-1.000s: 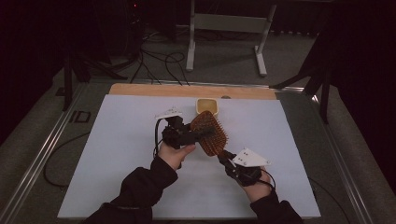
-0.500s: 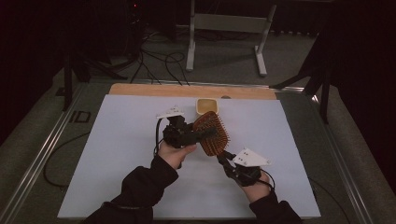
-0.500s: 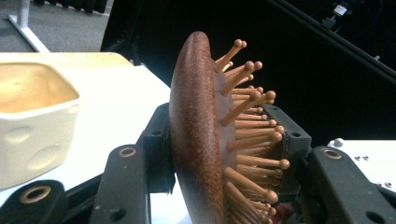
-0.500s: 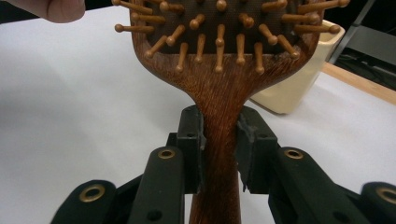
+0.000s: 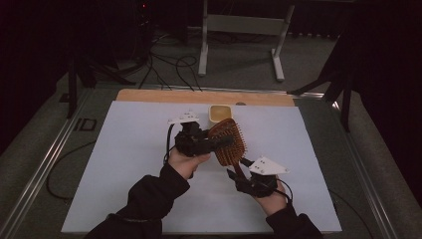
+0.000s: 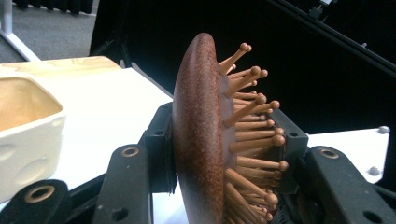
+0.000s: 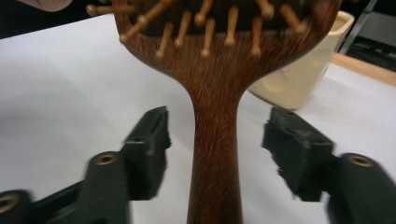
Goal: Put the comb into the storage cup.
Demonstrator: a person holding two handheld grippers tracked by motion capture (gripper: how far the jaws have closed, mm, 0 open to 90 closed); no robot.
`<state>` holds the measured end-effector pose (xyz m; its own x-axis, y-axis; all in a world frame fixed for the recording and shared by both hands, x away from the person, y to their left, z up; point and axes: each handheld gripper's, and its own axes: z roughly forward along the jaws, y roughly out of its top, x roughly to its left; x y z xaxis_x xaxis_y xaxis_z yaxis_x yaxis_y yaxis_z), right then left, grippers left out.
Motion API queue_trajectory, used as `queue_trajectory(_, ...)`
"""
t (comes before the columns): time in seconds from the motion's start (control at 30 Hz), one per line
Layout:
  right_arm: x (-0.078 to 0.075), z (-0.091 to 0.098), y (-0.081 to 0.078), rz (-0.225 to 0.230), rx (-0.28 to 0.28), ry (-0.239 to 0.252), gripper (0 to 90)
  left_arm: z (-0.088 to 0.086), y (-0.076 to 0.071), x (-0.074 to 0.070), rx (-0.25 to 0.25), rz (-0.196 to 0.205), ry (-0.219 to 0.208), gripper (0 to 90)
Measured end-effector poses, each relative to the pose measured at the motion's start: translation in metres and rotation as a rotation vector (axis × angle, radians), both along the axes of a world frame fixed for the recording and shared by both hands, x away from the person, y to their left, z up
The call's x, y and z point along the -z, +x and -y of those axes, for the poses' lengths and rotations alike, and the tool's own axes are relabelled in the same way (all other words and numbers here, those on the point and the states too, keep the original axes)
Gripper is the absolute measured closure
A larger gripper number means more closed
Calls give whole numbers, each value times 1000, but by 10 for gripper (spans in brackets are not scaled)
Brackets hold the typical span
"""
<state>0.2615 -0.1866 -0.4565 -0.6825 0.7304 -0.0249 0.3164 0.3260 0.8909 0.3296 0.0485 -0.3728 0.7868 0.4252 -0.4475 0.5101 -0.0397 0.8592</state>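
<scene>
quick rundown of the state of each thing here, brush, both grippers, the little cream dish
wooden hairbrush: off the table, head clamped, bristles facing the right pad in the left gripper view.
left gripper: shut on the brush head.
right gripper: open, jaws have just been opening, handle between the fingers but untouched.
cream dish: upright on the white sheet, looks empty.

The high view is dim, its surroundings nearly black and only the white bench lit, while the right gripper view is motion-blurred and the left gripper view sharp.
</scene>
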Motion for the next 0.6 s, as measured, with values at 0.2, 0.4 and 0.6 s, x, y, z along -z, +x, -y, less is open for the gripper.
queue_trajectory(0.2, 1, 2, 2, -28, -7, 29, 252, -4, 1, -7, -12, 20, 4, 540)
queue_trajectory(0.4, 2, 4, 4, -43, -25, 49, 165, -12, 3, -14, -33, 39, 3, 539)
queue_trajectory(0.6, 2, 7, 4, -60, -50, 77, 115, -21, 7, -21, -49, 49, 2, 539)
